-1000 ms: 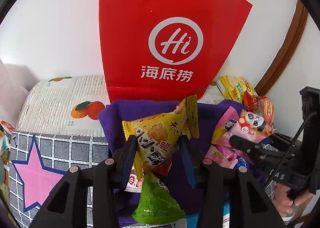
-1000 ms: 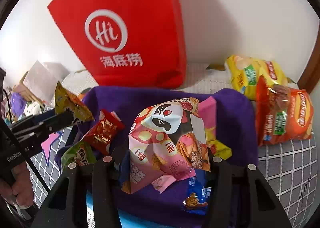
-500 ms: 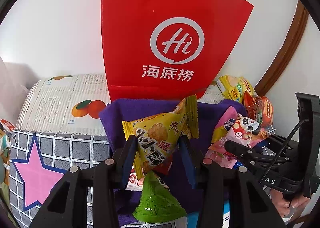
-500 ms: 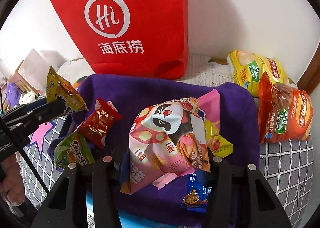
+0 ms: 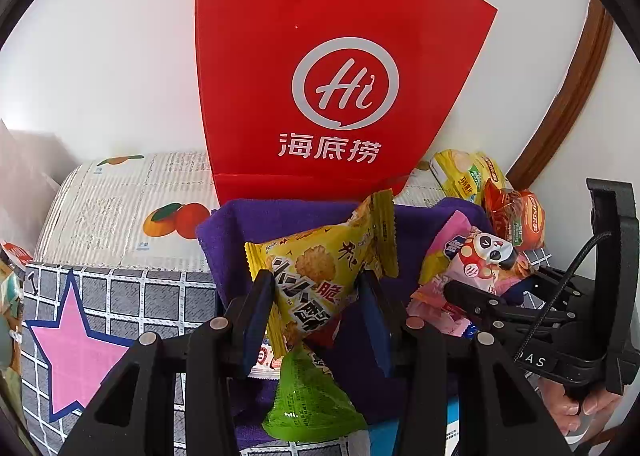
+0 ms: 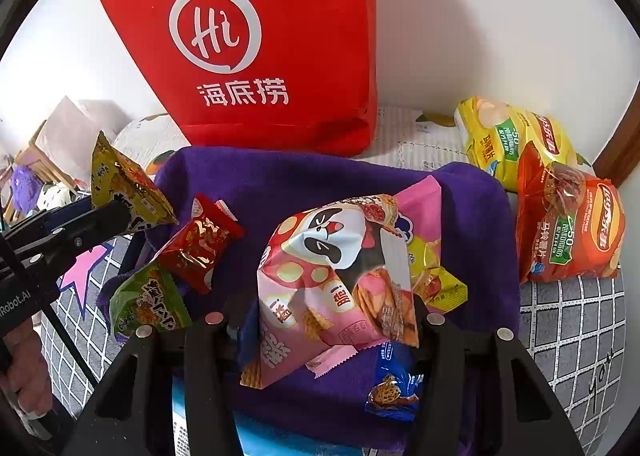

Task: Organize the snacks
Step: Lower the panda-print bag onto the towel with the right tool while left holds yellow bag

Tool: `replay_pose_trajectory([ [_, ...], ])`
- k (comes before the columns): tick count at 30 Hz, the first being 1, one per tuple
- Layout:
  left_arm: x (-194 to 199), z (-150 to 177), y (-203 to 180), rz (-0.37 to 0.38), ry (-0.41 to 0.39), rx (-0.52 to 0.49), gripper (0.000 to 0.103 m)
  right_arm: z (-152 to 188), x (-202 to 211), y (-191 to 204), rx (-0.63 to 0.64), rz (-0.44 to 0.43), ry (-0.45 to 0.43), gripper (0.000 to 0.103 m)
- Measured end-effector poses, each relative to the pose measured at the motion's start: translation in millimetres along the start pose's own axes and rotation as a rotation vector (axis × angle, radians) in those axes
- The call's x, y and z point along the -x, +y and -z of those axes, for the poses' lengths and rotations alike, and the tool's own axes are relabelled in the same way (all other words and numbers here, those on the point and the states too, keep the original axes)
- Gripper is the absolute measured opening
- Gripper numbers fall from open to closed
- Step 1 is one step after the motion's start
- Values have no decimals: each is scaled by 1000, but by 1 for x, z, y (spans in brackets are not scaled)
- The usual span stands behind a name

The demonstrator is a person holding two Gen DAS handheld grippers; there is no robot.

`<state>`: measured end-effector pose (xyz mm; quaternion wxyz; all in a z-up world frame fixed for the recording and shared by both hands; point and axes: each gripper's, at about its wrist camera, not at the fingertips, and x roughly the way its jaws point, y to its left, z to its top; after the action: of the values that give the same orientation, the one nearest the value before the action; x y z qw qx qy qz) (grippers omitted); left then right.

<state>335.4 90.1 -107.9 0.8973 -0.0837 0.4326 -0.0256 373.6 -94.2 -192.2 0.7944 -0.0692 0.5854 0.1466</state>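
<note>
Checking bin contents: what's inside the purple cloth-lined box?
Lying in the purple cloth-lined box: a red foil packet, a green packet, a small yellow packet, a blue packet. The held pink panda bag covers the middle.

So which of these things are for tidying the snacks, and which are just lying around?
For the job: yellow snack packet in the left gripper, panda snack packet in the right gripper, purple cloth, red bag.

Just lying about: star mat, fruit-print paper.
</note>
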Motion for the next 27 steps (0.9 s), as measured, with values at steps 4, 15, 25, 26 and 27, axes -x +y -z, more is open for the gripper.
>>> replay_pose_trajectory([
  [4, 1, 0, 1, -2, -3, 3, 42, 0, 1, -3, -6, 5, -2, 54],
  [15, 0, 0, 0, -4, -4, 0, 42, -2, 9, -8, -23, 4, -25, 61],
  [25, -2, 1, -1, -4, 4, -1, 42, -3, 21, -10, -27, -14, -65, 70],
  [26, -3, 1, -1, -3, 6, -3, 42, -3, 25, -9, -28, -16, -86, 73],
  [27, -4, 1, -2, -2, 9, -4, 42, -3, 29, -9, -31, -19, -103, 76],
])
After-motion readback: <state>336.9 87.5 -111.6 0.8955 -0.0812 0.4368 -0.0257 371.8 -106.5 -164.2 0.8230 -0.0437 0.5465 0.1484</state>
